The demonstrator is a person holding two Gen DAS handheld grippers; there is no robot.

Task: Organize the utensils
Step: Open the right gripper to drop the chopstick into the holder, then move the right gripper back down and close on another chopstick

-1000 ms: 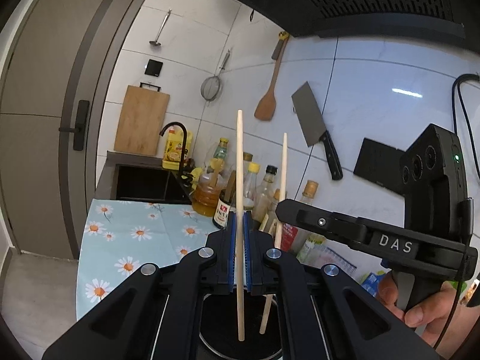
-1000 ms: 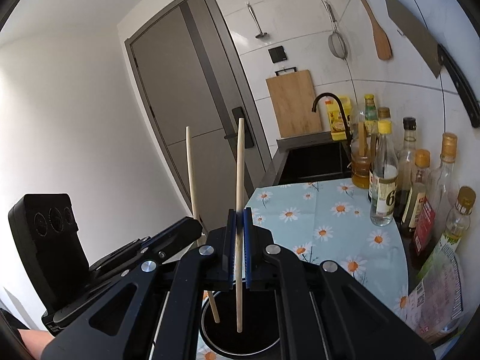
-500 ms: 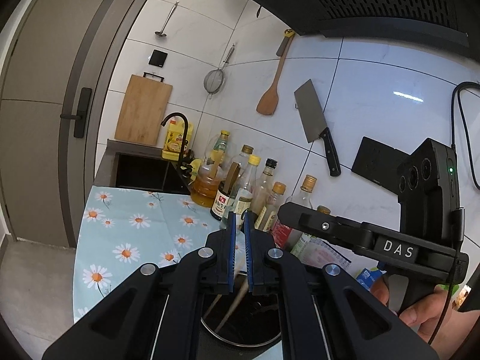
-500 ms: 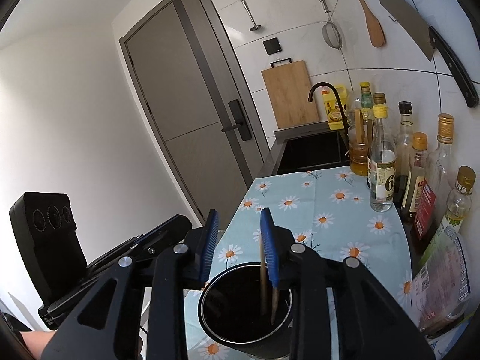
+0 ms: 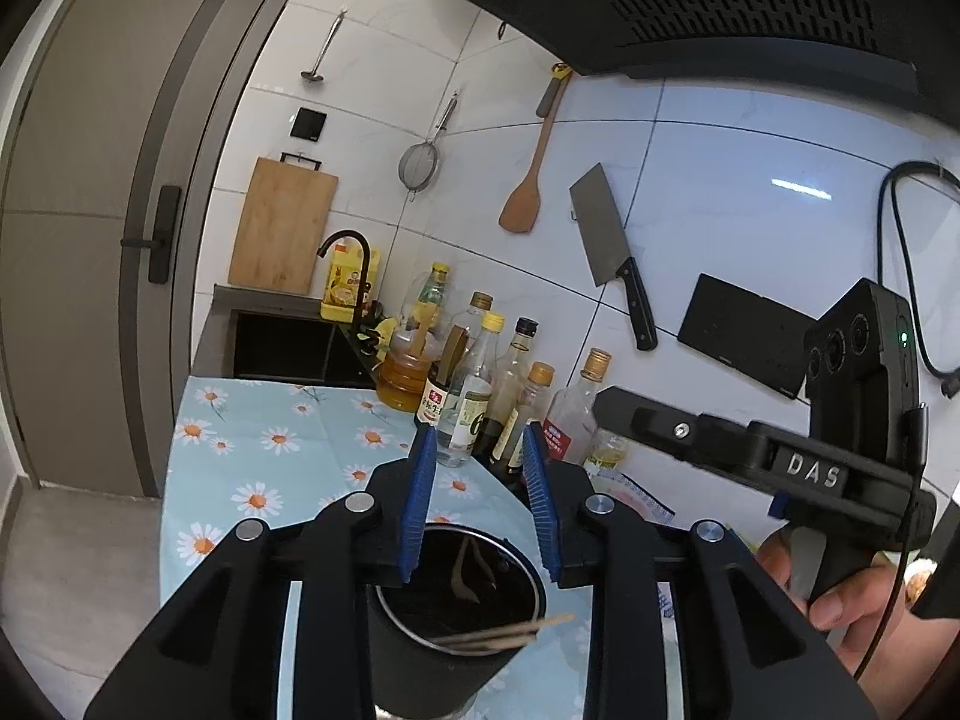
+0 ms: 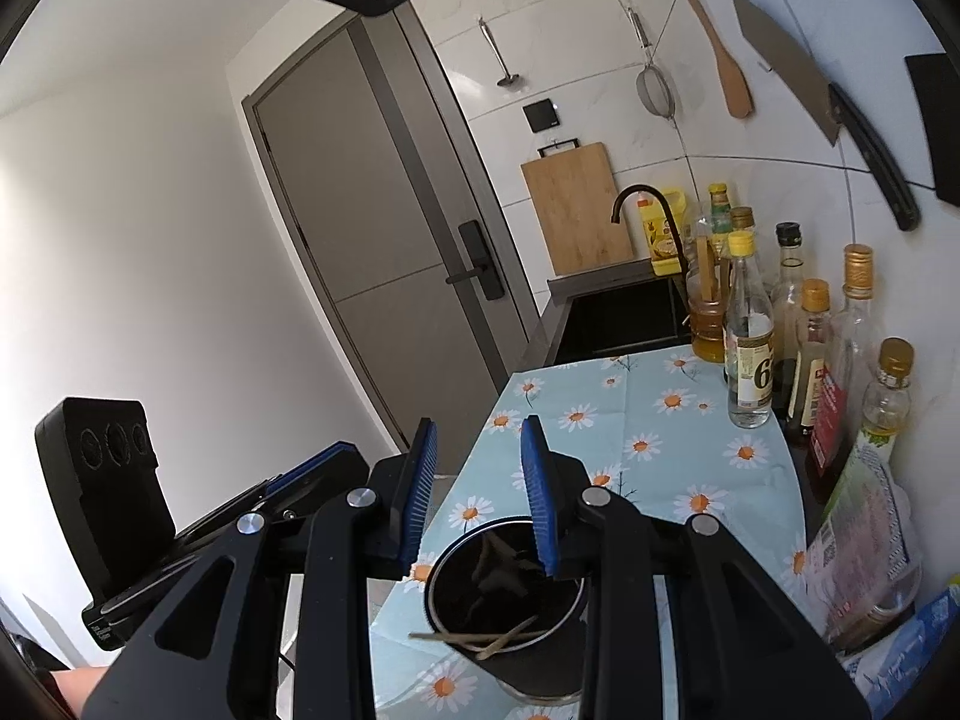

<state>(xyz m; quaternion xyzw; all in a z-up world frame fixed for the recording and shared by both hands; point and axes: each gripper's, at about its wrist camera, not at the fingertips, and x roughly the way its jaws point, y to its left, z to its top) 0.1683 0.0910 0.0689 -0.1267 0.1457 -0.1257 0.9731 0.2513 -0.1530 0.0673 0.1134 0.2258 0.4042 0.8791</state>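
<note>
Both grippers, left gripper and right gripper, hovering side by side, jaws just opening, gripping nothing. Chopsticks lying slantwise in cup directly below, near worktop front edge.

holder: base cut off | chopsticks: blurred (lower ends hidden inside) | bottle labels: unreadable

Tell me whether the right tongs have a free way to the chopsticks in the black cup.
Probably yes: the right tongs stand open above the black cup, and the chopsticks lean on its near rim, uncovered.
</note>
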